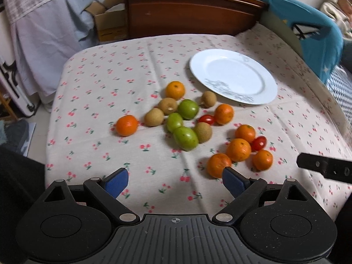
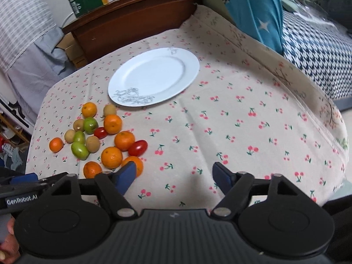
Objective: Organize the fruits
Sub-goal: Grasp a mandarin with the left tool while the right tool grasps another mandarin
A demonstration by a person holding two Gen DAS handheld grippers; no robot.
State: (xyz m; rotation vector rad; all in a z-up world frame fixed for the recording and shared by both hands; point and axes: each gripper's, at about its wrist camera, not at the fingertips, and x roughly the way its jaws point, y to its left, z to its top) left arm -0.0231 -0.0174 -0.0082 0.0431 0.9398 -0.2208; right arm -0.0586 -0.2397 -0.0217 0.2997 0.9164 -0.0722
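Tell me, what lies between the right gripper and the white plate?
Only bare cherry-print tablecloth between right gripper and plate, seen in the right wrist view.

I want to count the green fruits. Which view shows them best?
The left wrist view: three green fruits sit near centre, large and apart enough to count. The right wrist view shows them smaller, crowded at the left among the other fruit.

Cherry-print clothed table [image 1: 154, 66], white plate [image 1: 233, 76], loose fruits [image 1: 186, 137]
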